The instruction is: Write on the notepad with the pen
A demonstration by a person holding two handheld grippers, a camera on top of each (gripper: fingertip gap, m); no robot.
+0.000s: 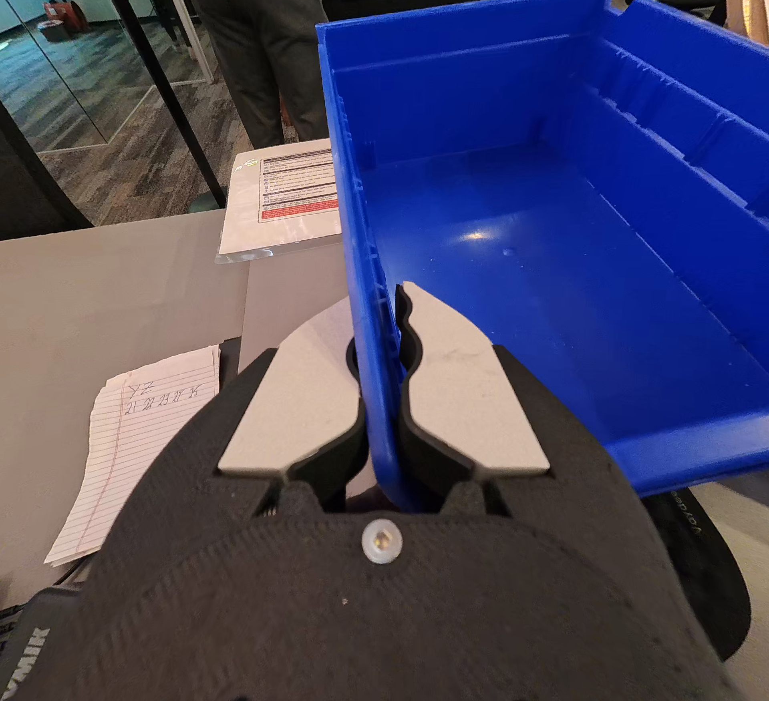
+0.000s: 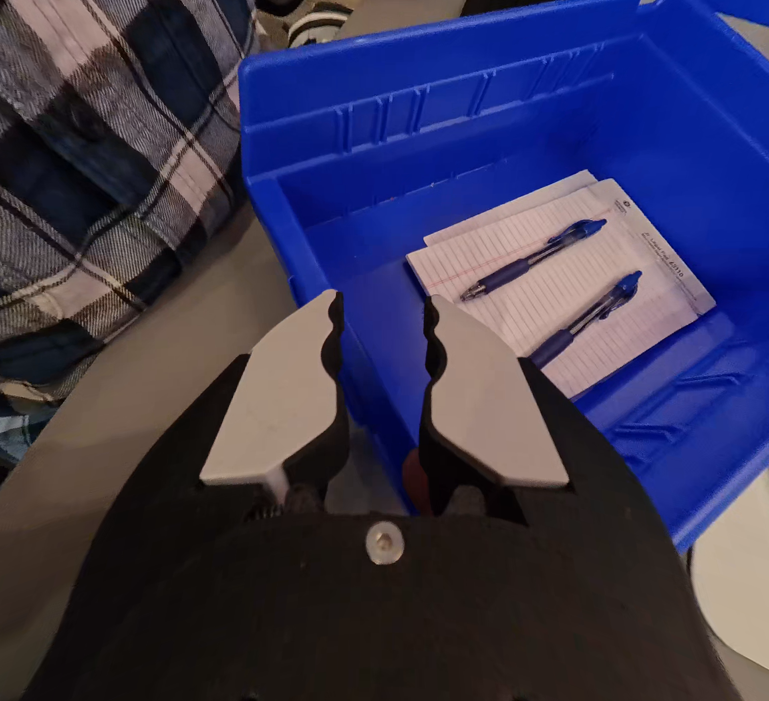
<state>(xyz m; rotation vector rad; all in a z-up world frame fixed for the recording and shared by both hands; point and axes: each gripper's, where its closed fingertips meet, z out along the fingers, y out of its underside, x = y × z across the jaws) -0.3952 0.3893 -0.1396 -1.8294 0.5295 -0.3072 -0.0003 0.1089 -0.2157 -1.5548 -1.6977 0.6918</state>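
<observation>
- Left tool (image 1: 376, 306) clamps the side wall of an empty blue bin (image 1: 541, 265); written notepad (image 1: 137, 444) lies on the worktop (image 1: 104, 286) to its left.
- Right tool (image 2: 382, 306) stands apart, straddling the wall of a second bin (image 2: 416, 111) without touching it.
- Ahead to its right, inside that bin, two pens (image 2: 537, 261) rest on blank pads (image 2: 520, 306).

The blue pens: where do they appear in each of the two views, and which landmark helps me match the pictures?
Left wrist view: not in it; the blue bin clamped by the left hand-held gripper looks empty.
Right wrist view: two blue pens lie on the lined notepad in a blue bin, right of centre.
Shared landmark: the grey table.
</observation>
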